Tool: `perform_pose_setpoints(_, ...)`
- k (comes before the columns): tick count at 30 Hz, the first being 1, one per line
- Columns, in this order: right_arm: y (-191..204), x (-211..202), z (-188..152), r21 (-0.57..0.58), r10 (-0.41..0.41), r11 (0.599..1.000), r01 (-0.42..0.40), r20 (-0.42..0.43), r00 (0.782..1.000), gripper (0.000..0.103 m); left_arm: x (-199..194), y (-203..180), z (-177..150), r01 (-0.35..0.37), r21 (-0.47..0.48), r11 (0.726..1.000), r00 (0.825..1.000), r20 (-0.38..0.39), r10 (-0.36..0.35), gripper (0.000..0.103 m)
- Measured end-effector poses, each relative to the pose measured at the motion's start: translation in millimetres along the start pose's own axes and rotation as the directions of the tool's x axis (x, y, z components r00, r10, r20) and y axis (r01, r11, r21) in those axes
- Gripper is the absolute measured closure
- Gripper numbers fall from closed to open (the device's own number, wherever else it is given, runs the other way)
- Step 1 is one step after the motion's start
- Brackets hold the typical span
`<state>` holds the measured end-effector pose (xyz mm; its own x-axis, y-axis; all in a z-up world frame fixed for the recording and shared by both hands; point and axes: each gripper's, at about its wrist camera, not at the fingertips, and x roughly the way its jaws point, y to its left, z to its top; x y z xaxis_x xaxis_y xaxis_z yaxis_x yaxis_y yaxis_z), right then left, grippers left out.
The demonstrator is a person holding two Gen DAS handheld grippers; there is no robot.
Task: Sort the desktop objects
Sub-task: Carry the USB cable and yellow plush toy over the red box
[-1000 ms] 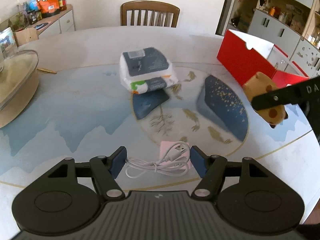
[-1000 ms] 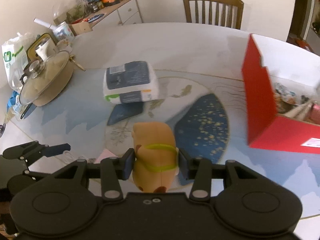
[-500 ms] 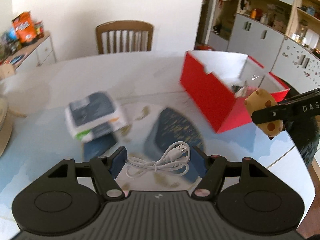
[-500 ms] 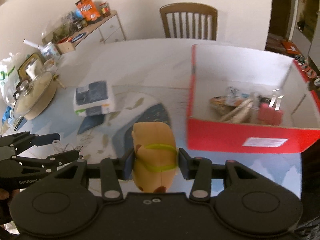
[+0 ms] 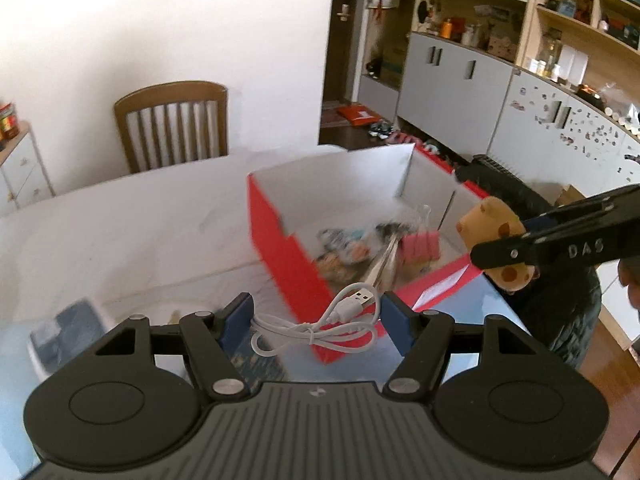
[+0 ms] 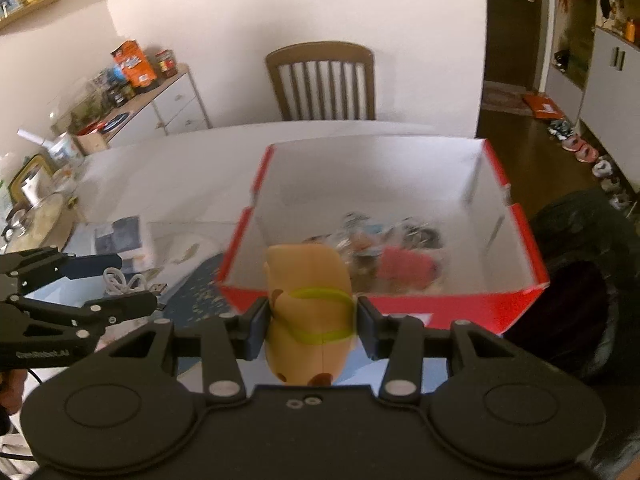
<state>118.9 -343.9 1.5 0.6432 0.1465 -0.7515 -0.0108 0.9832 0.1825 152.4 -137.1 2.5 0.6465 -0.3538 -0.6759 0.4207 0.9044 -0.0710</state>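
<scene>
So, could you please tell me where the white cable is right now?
The white cable is held between the left gripper's jaws, above the table, near the red box's front corner.

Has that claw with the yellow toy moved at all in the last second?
Yes. The right claw has carried the toy from above the blue table towards the red box, now just in front.

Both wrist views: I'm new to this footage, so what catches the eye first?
The open red box on the table, with odds and ends inside. In front of it, the right gripper grips a tan toy animal with a green band. The left gripper holds a coiled white cable.
</scene>
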Motion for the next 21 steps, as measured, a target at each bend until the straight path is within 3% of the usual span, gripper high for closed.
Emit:
perform_pose_setpoints(8, -39.9, 6.6, 15.9, 0.014, -0.041, 0.999, 0.041, 0.011, 0.999, 0.058, 41.9, -22.1, 51.9, -0.015, 0.044, 0.999, 1.0, 0.015, 0.014, 0.034)
perform_pose_setpoints(21, -84.2, 47.5, 35.9, 0.019, -0.103, 0.994, 0.103, -0.014, 0.995, 0.058, 145.3, -46.1, 95.1, -0.072, 0.137, 0.988, 0.993, -0.085, 0.084, 0.034)
